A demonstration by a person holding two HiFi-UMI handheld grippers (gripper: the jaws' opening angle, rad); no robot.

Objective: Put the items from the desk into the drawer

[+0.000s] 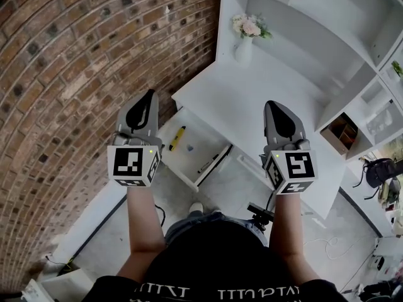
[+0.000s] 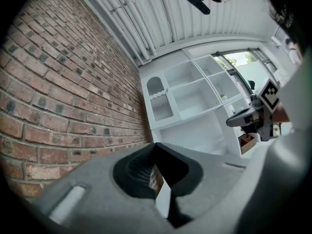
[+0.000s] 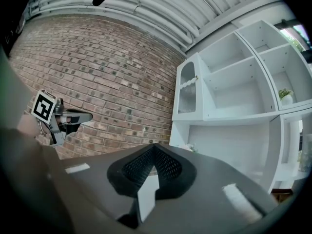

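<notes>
The white desk (image 1: 252, 99) carries only a vase of flowers (image 1: 245, 36) at its back. Below its left end a white drawer (image 1: 165, 133) stands pulled out. In it lie a yellow item (image 1: 177, 137), a small blue piece (image 1: 189, 148) and a dark pen-like item (image 1: 208, 164). My left gripper (image 1: 150, 94) is held up above the drawer's left side, shut and empty, pointing at the brick wall (image 2: 73, 96). Over the desk's front edge, my right gripper (image 1: 271, 104) is also raised, its jaws meeting at the tip with nothing between them.
A brick wall (image 1: 82, 61) runs along the left. White shelving (image 1: 352, 74) rises behind and to the right of the desk, with a brown box (image 1: 340, 131) in a low cubby. Cables lie on the grey floor (image 1: 126, 231). A dark chair (image 1: 378, 168) stands at far right.
</notes>
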